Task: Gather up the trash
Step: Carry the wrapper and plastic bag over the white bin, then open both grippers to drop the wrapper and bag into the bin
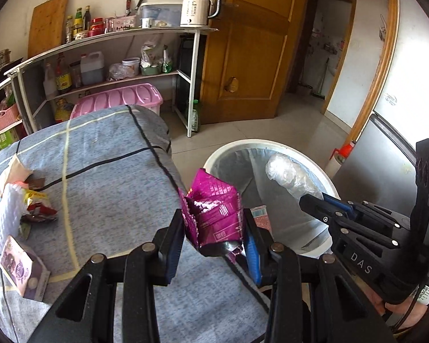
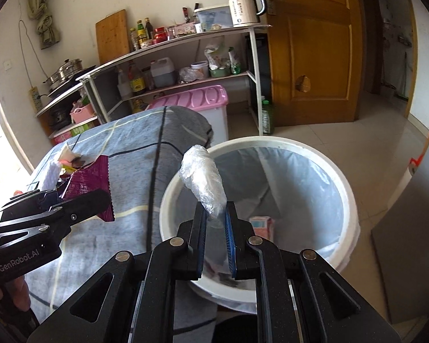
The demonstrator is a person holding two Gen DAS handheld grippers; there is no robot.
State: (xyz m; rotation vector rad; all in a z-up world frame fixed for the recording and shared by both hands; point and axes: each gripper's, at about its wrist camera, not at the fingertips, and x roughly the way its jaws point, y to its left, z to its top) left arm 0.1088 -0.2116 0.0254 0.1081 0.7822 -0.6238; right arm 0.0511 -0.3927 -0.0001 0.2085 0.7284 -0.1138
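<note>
While a checked blue cloth (image 1: 100, 154) covers the table, shelves (image 1: 123, 57) line the wall

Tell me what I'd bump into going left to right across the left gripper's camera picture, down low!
Purple carton → pile of wrappers → magenta packet in the left gripper → white trash bin → right gripper holding crumpled clear plastic.

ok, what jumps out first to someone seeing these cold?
The magenta snack wrapper pinched in the left gripper at the edge of the blue checked bedspread. Beside it, the right gripper holds crumpled clear plastic over the white lined trash bin. More litter lies on the bedspread.
</note>
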